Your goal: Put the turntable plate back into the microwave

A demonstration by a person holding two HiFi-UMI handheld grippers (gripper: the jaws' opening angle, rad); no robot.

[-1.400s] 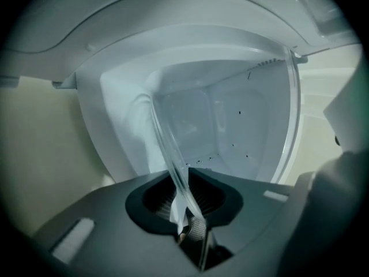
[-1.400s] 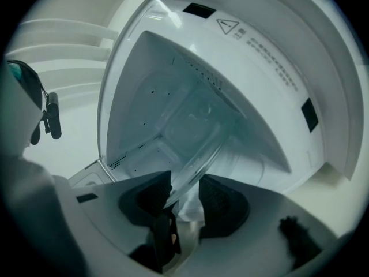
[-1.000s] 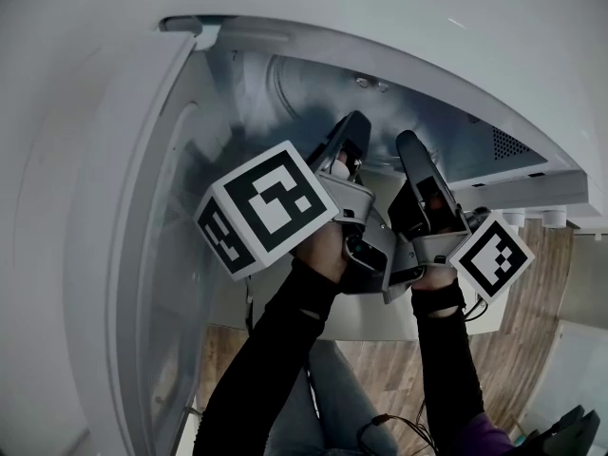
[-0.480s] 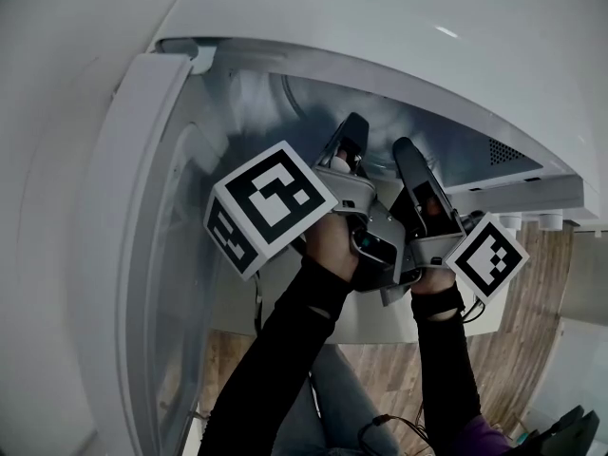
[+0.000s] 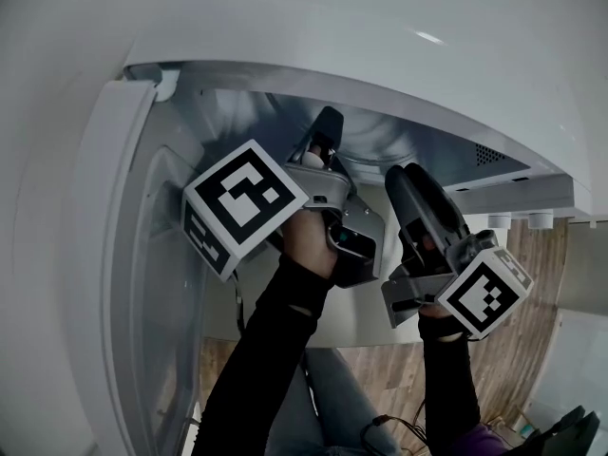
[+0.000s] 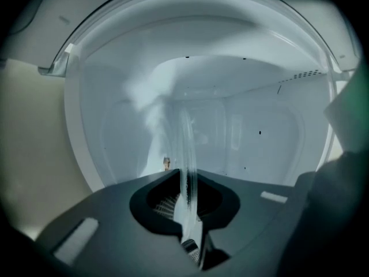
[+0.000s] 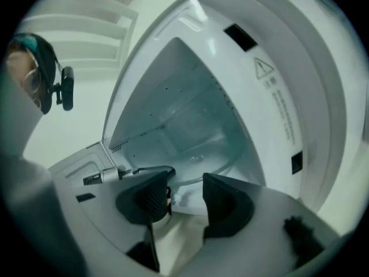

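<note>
One turntable plate (image 6: 185, 154) edge-on in left tool (image 6: 187, 203); right tool (image 7: 184, 196) seemingly clear.

**Clear glass, glossy white, matt grey**

The turntable plate (image 6: 187, 149) is clear, smooth glass, with bright glints along its rim. The microwave (image 5: 399, 69) has a smooth white shell, and its cavity walls look glossy. The left gripper (image 6: 185, 183) and right gripper (image 7: 184, 192) are matt dark-grey plastic with ribbed pads (image 7: 154, 196). The sleeve (image 5: 275, 350) is black cloth. The floor (image 5: 380, 383) shows wood-grain planks.
</note>
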